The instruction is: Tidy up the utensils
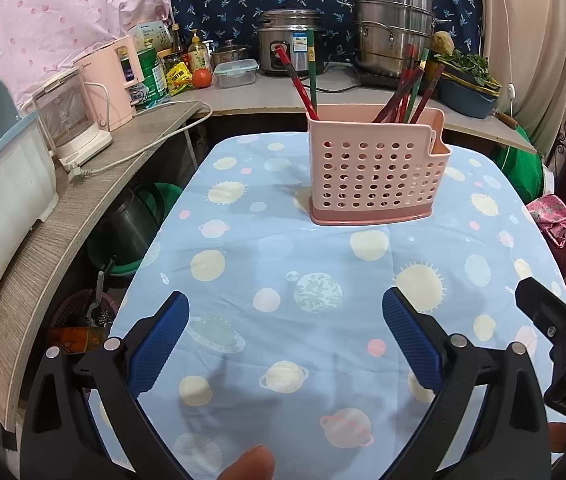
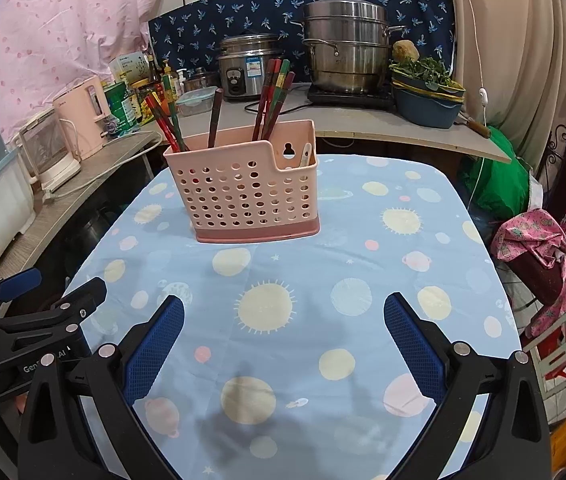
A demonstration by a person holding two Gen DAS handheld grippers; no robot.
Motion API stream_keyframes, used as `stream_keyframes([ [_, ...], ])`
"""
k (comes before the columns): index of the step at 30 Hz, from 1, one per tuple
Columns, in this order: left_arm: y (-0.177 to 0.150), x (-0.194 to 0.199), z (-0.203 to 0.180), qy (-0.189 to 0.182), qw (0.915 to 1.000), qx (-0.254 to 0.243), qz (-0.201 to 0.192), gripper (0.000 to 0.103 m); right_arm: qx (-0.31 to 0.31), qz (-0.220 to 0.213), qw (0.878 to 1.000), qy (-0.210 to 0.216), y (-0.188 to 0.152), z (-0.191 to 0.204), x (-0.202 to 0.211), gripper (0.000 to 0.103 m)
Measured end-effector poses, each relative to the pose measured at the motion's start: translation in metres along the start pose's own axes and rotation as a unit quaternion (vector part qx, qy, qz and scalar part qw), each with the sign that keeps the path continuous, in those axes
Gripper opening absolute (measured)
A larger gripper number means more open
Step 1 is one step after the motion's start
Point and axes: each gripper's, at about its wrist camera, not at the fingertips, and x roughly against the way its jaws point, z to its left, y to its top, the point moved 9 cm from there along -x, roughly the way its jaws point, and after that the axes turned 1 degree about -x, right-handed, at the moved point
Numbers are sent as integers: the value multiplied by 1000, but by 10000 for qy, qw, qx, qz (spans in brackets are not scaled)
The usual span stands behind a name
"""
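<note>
A pink perforated utensil holder (image 1: 375, 168) stands upright on the blue planet-print tablecloth (image 1: 283, 280); it also shows in the right wrist view (image 2: 247, 194). Several red and green chopsticks (image 1: 407, 88) stand in it, in two groups (image 2: 271, 98). A pale spoon handle (image 2: 305, 156) rests in its right compartment. My left gripper (image 1: 285, 336) is open and empty, above the cloth, well short of the holder. My right gripper (image 2: 283, 336) is open and empty, likewise short of the holder. Each gripper shows at the edge of the other's view.
A side shelf at left holds a pink kettle (image 1: 113, 80) and a clear appliance (image 1: 71, 116). The back counter (image 1: 343, 92) carries a rice cooker (image 1: 289, 42), a steel steamer pot (image 1: 395, 32), jars and a basin of greens (image 2: 429, 92). Bags and a chair stand right.
</note>
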Motion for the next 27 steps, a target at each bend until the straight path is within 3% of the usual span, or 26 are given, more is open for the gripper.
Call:
stream_keyframes([
  [27, 0, -2, 4, 101, 9999, 93, 21, 93, 18, 62, 10000, 21, -2, 4, -6, 97],
])
